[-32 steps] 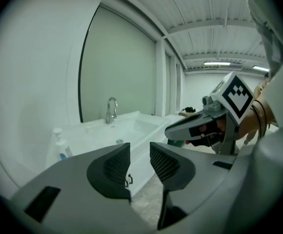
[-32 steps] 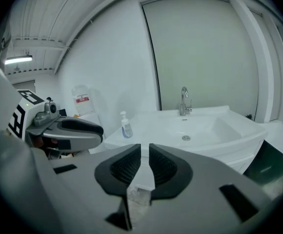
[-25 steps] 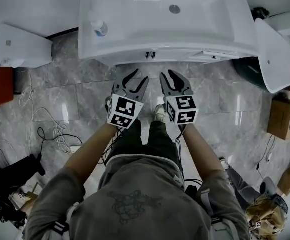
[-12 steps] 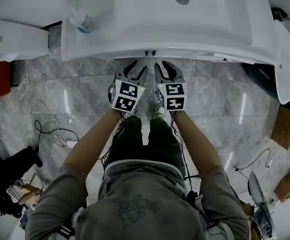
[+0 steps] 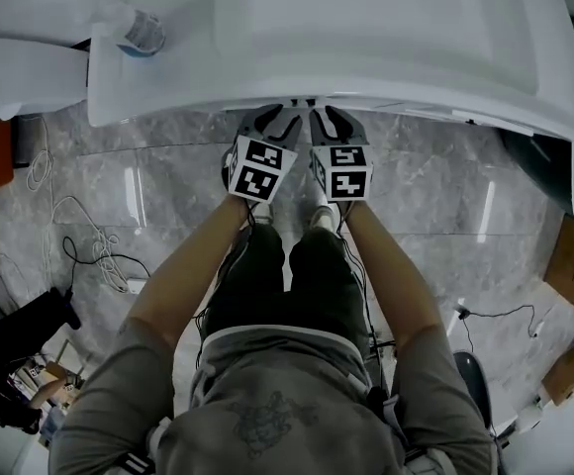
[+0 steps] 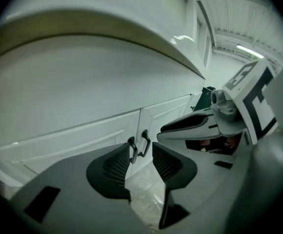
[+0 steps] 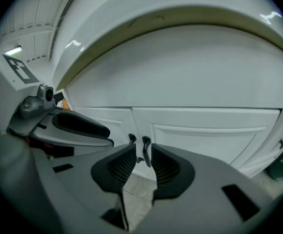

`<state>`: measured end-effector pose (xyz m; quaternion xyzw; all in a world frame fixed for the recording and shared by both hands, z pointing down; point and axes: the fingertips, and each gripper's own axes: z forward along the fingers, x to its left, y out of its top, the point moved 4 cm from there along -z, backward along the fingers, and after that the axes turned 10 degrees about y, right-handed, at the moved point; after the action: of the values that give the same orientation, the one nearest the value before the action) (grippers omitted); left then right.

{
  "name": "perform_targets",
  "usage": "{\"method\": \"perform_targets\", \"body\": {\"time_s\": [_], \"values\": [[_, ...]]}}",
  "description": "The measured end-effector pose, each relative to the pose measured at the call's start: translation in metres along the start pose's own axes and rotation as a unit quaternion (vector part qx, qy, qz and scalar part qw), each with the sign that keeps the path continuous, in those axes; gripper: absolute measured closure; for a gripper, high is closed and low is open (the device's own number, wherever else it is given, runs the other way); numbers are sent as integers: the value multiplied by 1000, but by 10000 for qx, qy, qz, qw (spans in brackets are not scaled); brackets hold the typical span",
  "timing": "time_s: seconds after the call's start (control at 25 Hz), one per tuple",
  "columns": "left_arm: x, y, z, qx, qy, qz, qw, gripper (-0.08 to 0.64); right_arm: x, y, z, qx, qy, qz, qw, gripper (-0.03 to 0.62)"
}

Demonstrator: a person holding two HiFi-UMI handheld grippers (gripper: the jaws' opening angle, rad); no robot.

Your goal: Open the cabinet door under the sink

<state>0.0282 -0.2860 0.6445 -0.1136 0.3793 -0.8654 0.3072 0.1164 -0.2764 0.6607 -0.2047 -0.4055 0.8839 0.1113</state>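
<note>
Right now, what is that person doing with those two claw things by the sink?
A person stands at the white sink with a gripper in each hand. The left gripper and the right gripper are both open and pointed at the two dark handles where the cabinet doors meet. Neither gripper has closed on a handle, and the doors are shut.
</note>
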Motion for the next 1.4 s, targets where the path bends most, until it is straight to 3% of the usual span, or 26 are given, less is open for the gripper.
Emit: {"method": "perform_targets", "body": {"time_s": [0.16,0.44,0.68,0.92,1.08,1.24,1.4], "values": [[1,-14,23,125,41,-320,9994,411,-5,-14,16,35,41,-109,9999,491],[8,-24,53,131,144,-351,9992,414,-11,-19,40,-53,59,-161,9998,492],[13,-20,62,-46,133,-33,9999,414,-13,-15,47,-27,226,-372,9990,505],[6,-28,62,-13,156,573,9982,416,-13,-28,55,287,325,-664,9968,515],[3,-32,71,79,117,590,9982,434,-15,-29,58,216,380,-875,9952,518],[0,-30,74,-8,56,858,9963,492,-13,-30,57,147,692,-1044,9920,535],[-4,-32,74,-161,48,937,9955,508,-13,-31,55,142,701,-1103,9913,538]]}}
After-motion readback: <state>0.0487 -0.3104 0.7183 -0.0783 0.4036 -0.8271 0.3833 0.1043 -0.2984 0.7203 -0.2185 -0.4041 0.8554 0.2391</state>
